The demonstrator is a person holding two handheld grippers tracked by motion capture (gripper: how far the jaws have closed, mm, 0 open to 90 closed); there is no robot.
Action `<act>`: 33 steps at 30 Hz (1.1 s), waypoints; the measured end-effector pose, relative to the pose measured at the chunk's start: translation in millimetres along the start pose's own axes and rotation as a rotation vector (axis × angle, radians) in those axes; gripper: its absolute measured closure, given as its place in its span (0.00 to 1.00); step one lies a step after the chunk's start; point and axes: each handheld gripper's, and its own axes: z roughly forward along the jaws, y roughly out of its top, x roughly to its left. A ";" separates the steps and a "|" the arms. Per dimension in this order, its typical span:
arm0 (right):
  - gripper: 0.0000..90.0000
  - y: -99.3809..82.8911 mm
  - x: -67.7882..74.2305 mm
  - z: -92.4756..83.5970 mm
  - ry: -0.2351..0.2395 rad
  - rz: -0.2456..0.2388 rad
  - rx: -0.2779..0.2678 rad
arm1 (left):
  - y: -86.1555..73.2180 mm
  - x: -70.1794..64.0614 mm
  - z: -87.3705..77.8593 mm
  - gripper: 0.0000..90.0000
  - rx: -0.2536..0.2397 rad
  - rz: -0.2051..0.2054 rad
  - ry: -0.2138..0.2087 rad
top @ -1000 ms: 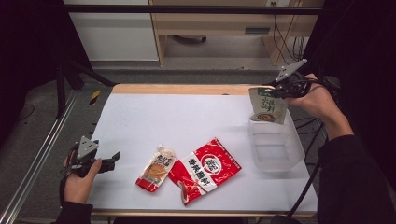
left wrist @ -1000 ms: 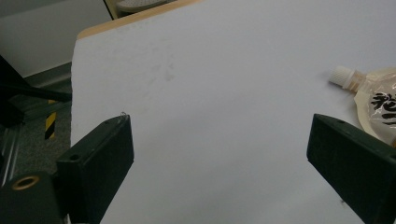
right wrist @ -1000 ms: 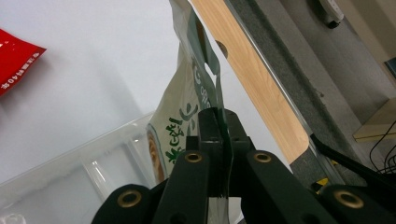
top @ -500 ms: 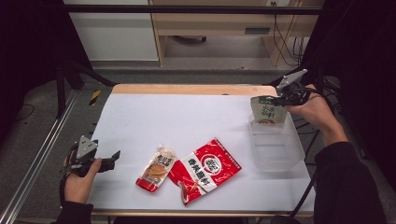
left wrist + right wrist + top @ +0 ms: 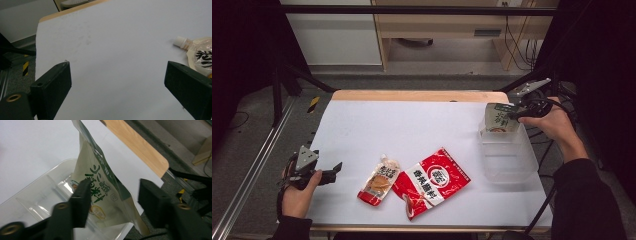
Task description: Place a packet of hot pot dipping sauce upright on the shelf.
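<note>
From above, the right tool [image 5: 518, 111] has just been opening beside the green pouch [image 5: 498, 119], which is standing in the clear tray [image 5: 512, 160]. Right gripper view: pouch [image 5: 100, 192] between parted jaws, untouched. Left gripper view: jaws wide, empty, spouted pouch [image 5: 200, 56] ahead. Drop-off step looks done; next grab probably that one.

Pouch [image 5: 500, 119] in tray [image 5: 512, 162] (far end)

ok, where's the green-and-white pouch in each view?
High view: green-and-white pouch at far right, standing in the far end of the clear tray, by the right gripper.
Left gripper view: not in it.
Right gripper view: centre, between the jaws, which have just opened and don't press it.
Shared landmark: the clear tray.
</note>
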 end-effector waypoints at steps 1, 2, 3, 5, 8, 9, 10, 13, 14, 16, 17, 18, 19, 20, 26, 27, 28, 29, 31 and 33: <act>0.40 0.0 0.0 0.0 0.000 0.000 0.000 | 0.0 0.0 0.0 0.08 0.000 0.000 0.000; 0.36 0.1 0.8 -2.2 -0.005 0.003 -0.005 | 0.0 0.0 0.2 0.08 0.000 0.000 -0.001; 0.30 1.2 3.1 -7.1 -0.020 0.005 -0.016 | 0.2 0.0 0.4 0.08 0.000 0.001 -0.001; 0.25 3.3 6.2 -12.8 -0.028 0.004 -0.035 | 0.0 0.1 0.7 0.08 0.000 -0.002 -0.003; 0.23 6.0 9.2 -17.9 -0.034 -0.003 -0.065 | -0.2 0.0 1.1 0.08 0.003 -0.002 -0.003; 0.20 9.2 13.8 -20.5 -0.038 -0.004 -0.071 | -0.4 -0.1 0.5 0.08 0.000 -0.010 -0.005; 0.19 10.7 16.5 -21.3 -0.040 -0.010 -0.074 | -0.4 -0.1 0.5 0.08 0.000 -0.010 -0.005; 0.17 14.2 22.8 -24.6 -0.040 -0.016 -0.076 | 0.1 -1.1 0.9 0.08 0.001 -0.004 -0.008; 0.17 17.5 30.4 -28.4 -0.042 -0.024 -0.100 | 0.4 -2.5 1.4 0.08 0.002 0.002 -0.015; 0.17 19.5 34.7 -30.6 -0.045 -0.032 -0.109 | 0.8 -3.6 2.2 0.08 0.004 0.008 -0.017; 0.16 23.4 44.4 -36.9 -0.056 -0.045 -0.136 | 1.1 -5.9 3.1 0.08 0.008 0.012 -0.023; 0.16 23.4 44.4 -36.9 -0.056 -0.045 -0.136 | 1.1 -5.9 3.1 0.08 0.008 0.012 -0.023; 0.16 25.1 49.6 -40.5 -0.059 -0.051 -0.154 | 1.2 -6.7 3.3 0.08 0.006 0.014 -0.027; 0.16 28.8 61.3 -49.2 -0.076 -0.058 -0.174 | 2.0 -8.2 4.3 0.08 0.010 0.024 -0.031; 0.17 38.9 100.1 -69.4 -0.070 -0.097 -0.233 | 3.3 -11.9 2.0 0.08 -0.002 0.025 -0.046; 0.18 42.7 119.2 -71.7 -0.045 -0.099 -0.253 | 3.3 -13.9 1.0 0.08 -0.008 0.023 -0.053; 0.18 45.0 129.0 -70.8 -0.029 -0.097 -0.259 | 3.6 -15.1 1.1 0.08 -0.007 0.033 -0.055; 0.18 45.0 129.0 -70.8 -0.029 -0.097 -0.259 | 3.6 -15.1 1.1 0.08 -0.007 0.033 -0.055; 0.21 48.5 149.4 -65.3 0.017 -0.097 -0.262 | 3.3 -17.5 0.6 0.08 -0.006 0.027 -0.067; 0.21 52.7 180.2 -52.6 0.064 -0.108 -0.251 | 3.9 -23.6 -0.7 0.07 -0.001 0.053 -0.091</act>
